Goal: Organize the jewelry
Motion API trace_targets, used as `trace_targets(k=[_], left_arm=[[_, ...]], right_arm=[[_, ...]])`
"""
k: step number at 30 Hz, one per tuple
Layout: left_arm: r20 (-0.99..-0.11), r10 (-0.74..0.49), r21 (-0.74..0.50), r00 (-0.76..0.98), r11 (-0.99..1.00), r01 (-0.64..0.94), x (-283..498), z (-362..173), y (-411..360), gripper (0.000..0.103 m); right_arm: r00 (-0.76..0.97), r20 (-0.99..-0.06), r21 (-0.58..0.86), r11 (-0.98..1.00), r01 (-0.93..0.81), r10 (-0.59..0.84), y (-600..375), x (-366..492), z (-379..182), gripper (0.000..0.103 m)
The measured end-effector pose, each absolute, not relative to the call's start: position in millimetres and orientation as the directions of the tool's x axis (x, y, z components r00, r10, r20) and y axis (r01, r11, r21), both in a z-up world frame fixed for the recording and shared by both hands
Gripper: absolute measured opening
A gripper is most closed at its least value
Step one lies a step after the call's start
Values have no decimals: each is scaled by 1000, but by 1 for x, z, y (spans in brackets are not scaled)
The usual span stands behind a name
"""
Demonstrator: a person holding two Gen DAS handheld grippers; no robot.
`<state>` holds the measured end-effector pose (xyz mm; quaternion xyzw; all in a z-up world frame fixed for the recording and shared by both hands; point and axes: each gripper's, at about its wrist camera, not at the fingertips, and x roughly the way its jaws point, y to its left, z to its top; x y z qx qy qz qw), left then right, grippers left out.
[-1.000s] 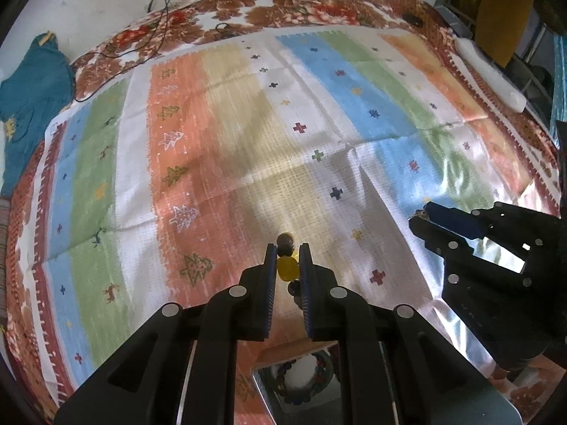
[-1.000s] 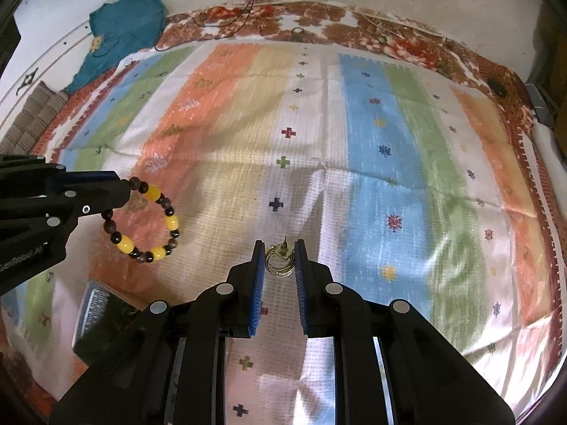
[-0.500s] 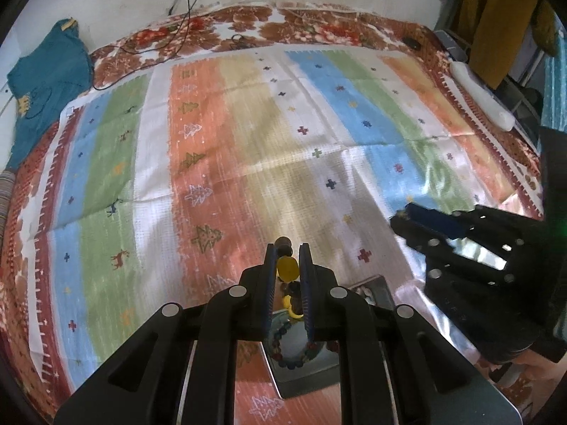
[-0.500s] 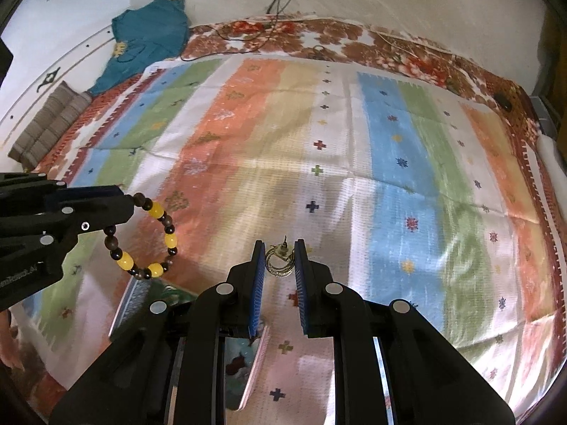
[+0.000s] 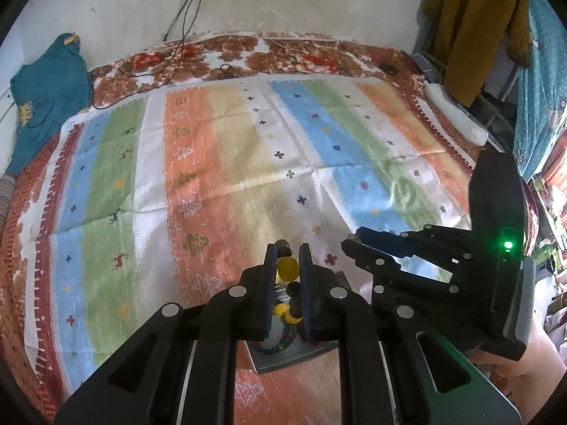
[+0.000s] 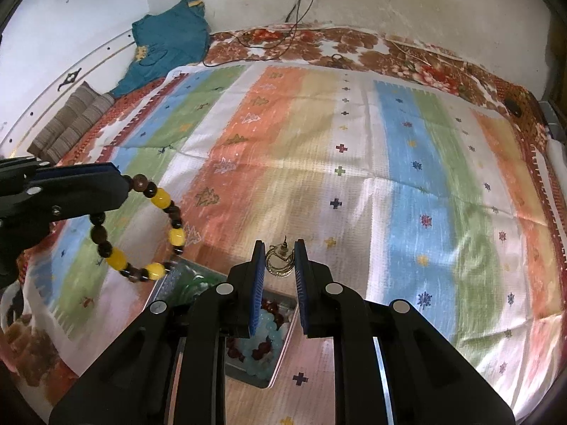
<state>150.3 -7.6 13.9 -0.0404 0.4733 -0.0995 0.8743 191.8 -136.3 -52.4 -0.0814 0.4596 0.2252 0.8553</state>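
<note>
My left gripper (image 5: 287,253) is shut on a bracelet of brown and yellow beads (image 5: 287,268); in the right wrist view the bracelet (image 6: 141,226) hangs as a loop from that gripper (image 6: 117,186) above the mat. My right gripper (image 6: 280,249) is shut on a gold hoop earring (image 6: 279,261); it also shows in the left wrist view (image 5: 349,242) at the right. A metal tray (image 6: 283,349) holding beaded jewelry lies on the mat under both grippers; in the left wrist view the tray (image 5: 294,361) sits below my fingers.
A striped mat (image 5: 248,163) covers a floral bedsheet (image 5: 248,53). A teal garment (image 5: 46,81) lies at the far left, cables (image 5: 184,17) run down the wall, and clothes (image 5: 471,28) hang at the right. A folded striped cloth (image 6: 71,124) lies at left.
Both grippers have pulled back and up with their jewelry still held. The metal tray has come into view beneath them, and more of the wall shows.
</note>
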Motion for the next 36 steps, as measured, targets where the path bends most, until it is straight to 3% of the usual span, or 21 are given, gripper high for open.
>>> trace_targets(k=[23,24,27,36], left_arm=[[-825,-202,-179,527,979,95,117,5,-1,12],[-830,-206,-182,518,978,98,117,4,-1,13],[-851,-189,-165,489,982,92,118,-5,1,14],[-857,-130,-116,499,992,58,108,-5,13,23]], right_arm=[[453,-806,119,855,-506,381,-133,158,-48,17],[450,-807,121,852,-510,384,-132,157,-48,18],[454,-817,90,857,-508,355,-132,153,-52,45],[461,-828,69,873,-482,320,-144,150,-53,47]])
